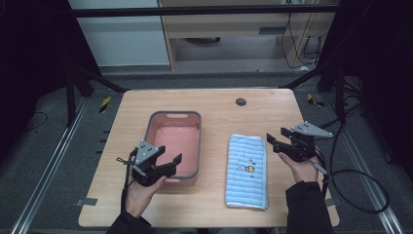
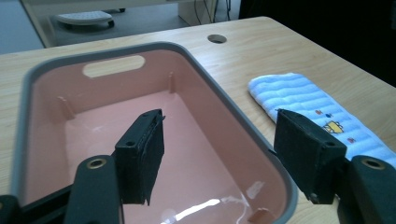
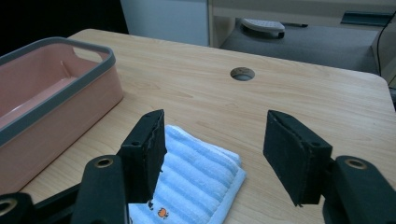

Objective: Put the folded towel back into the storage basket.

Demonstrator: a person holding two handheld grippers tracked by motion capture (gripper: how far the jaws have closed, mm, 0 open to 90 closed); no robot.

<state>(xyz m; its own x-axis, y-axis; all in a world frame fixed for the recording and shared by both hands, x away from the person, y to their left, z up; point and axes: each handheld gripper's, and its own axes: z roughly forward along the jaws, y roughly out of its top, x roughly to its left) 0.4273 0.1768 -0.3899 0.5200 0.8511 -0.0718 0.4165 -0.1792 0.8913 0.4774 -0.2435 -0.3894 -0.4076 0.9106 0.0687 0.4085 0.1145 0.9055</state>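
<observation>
Folded light-blue striped terry towel with a small embroidered yellow motif: lies flat on the pale wooden table, right of centre, long axis running from the person's edge toward the far edge, beside and apart from a rectangular pink plastic basin with grey rim whose long axis runs the same way. The high view gives the towel's whole outline and both hands; the left gripper view shows the basin's interior, its slotted handle at the far end, and the towel's near part cut off at the right edge; the right gripper view shows the towel's far corner partly covered by a jaw, its lower part cut off by the frame, and the basin's outer wall. Left gripper: held at the basin's near right corner, jaws spread wide, one over the basin's interior and one outside its rim, nothing between them gripped. Right gripper: held just beside the towel's far right corner, jaws wide apart, holding nothing; contact with the towel cannot be made out. A round hole sits near the table's far edge.
</observation>
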